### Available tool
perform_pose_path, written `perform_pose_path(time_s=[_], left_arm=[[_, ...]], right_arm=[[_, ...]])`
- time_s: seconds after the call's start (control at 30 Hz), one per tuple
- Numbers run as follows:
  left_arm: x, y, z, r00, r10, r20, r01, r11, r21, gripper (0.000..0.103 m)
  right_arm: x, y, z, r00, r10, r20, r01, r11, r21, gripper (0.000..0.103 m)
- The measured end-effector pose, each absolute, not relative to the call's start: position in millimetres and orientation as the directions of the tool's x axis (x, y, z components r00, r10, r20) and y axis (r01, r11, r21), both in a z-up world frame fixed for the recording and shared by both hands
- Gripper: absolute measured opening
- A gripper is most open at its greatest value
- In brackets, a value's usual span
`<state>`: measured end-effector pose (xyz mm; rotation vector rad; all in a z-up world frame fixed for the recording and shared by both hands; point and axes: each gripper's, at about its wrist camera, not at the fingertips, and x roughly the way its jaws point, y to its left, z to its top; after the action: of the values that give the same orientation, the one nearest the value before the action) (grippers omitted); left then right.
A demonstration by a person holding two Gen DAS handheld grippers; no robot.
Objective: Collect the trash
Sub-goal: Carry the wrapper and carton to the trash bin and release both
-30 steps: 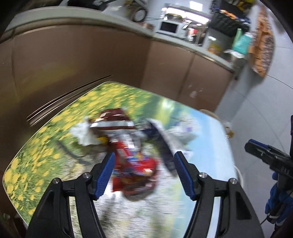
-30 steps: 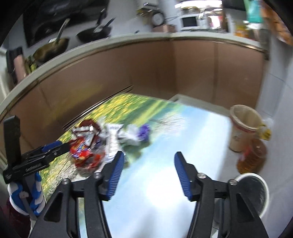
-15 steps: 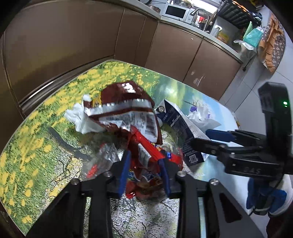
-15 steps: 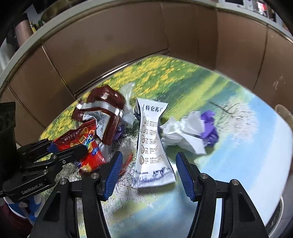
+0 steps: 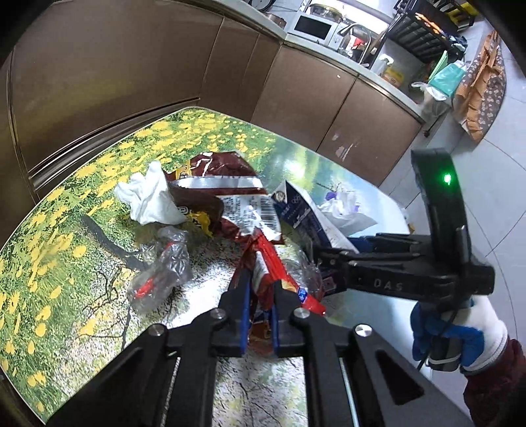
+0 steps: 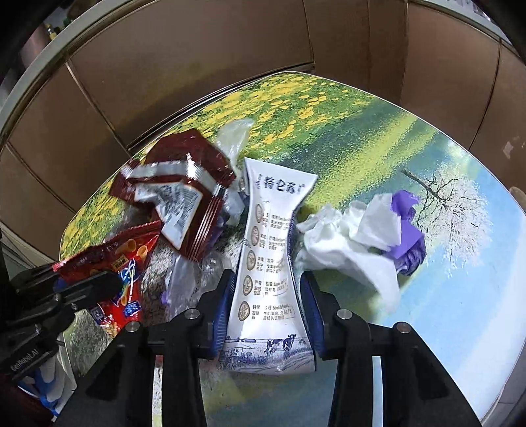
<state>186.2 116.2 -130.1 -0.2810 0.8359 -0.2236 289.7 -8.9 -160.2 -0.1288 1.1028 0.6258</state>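
Note:
A pile of trash lies on the flower-print table (image 5: pixel 82 236). My left gripper (image 5: pixel 259 285) is shut on a red snack wrapper (image 5: pixel 273 269), which also shows in the right wrist view (image 6: pixel 125 259). My right gripper (image 6: pixel 263 279) is shut on a flattened white milk carton (image 6: pixel 269 256), seen from the left wrist view as a blue and white carton (image 5: pixel 305 216). A dark red bag (image 6: pixel 184 184), a white tissue (image 5: pixel 151 197), a clear plastic wrapper (image 5: pixel 161 269) and a white and purple wad (image 6: pixel 371 236) lie around them.
Brown cabinet fronts (image 5: pixel 131 65) wrap the far side of the table. A counter with a microwave (image 5: pixel 312 26) runs behind. Tiled floor (image 5: pixel 486 184) lies to the right of the table edge.
Both grippers have moved down to the pile and closed: the left on the red snack wrapper, the right on the milk carton. One second ago both were open and above the table.

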Motion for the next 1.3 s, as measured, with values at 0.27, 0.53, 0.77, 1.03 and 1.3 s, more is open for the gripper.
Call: perform_pose_path(time_s=[0.27, 0.53, 0.77, 1.03, 1.3], left_arm=[[162.5, 121.0, -106.4, 0.687, -0.303, -0.66, 0.091, 0.937, -0.336, 0.009], [136.9, 126.6, -96.1, 0.702, -0.286, -0.652, 0.078, 0.941, -0.329, 0.009], [122.7, 104.6, -73.9, 0.717, -0.306, -0.627, 0.13, 0.942, -0.31, 0.009], [141.8, 28.1, -57.5, 0.67, -0.413, -0.617, 0.287, 0.911, -0.297, 0.009], [179.3, -126.2, -63.1, 0.513, -0.56, -0.651, 0.513, 0.808, -0.29, 0.009]], right_arm=[[255.8, -22.0, -135.5, 0.333, 0.464, -0.821, -0.541, 0.807, 0.237, 0.034], [211.9, -45.7, -124.1, 0.361, 0.502, -0.786, -0.519, 0.808, 0.278, 0.034], [185.7, -83.6, -91.6, 0.451, 0.556, -0.698, -0.482, 0.81, 0.334, 0.034], [160.3, -180.5, -62.2, 0.619, 0.501, -0.605, -0.343, 0.865, 0.366, 0.034], [147.6, -318.3, -87.6, 0.732, 0.255, -0.632, -0.013, 0.932, 0.362, 0.034]])
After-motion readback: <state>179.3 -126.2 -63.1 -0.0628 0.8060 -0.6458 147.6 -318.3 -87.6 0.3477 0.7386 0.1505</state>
